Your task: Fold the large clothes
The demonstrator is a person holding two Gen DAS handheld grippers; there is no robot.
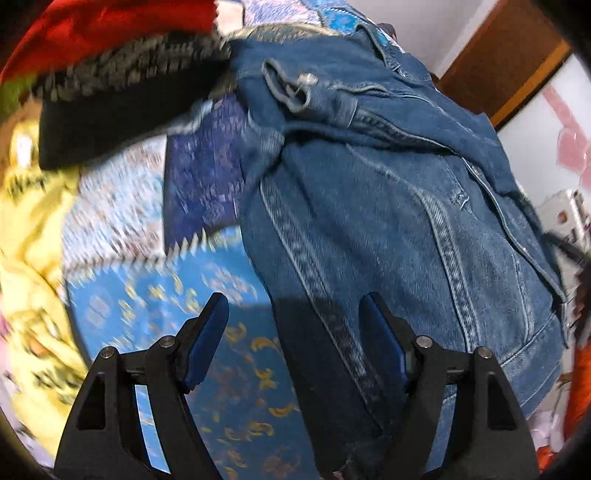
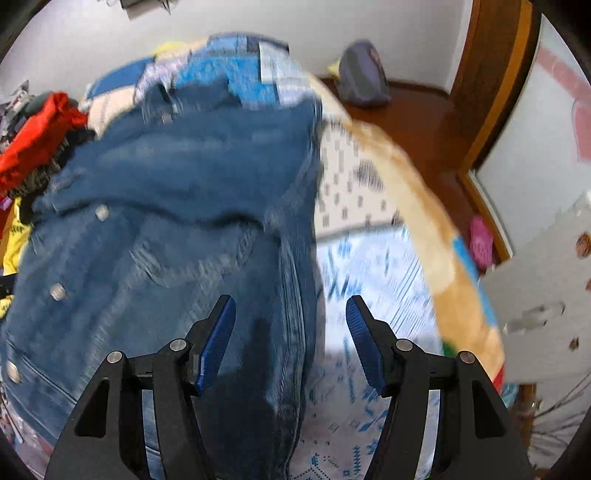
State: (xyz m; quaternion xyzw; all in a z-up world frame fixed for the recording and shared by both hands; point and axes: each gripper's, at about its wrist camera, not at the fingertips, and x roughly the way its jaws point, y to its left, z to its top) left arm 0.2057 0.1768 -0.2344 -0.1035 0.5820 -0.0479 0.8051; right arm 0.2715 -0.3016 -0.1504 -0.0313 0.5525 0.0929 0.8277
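Note:
A blue denim jacket [image 1: 388, 206] lies spread on a patterned blue bedspread [image 1: 155, 295], with a sleeve folded across its upper part. My left gripper [image 1: 293, 306] is open and empty, hovering above the jacket's left edge. In the right wrist view the same jacket [image 2: 155, 229] fills the left half, metal buttons showing. My right gripper [image 2: 290, 306] is open and empty above the jacket's right edge, which runs between the fingers.
A pile of other clothes lies left of the jacket: red [image 1: 103, 22], black knit [image 1: 122, 99], yellow [image 1: 33, 258]. The bedspread [image 2: 373, 280] ends at a tan border on the right. Beyond are a wooden floor [image 2: 417, 122], a grey bag [image 2: 362, 77] and a door frame [image 2: 495, 74].

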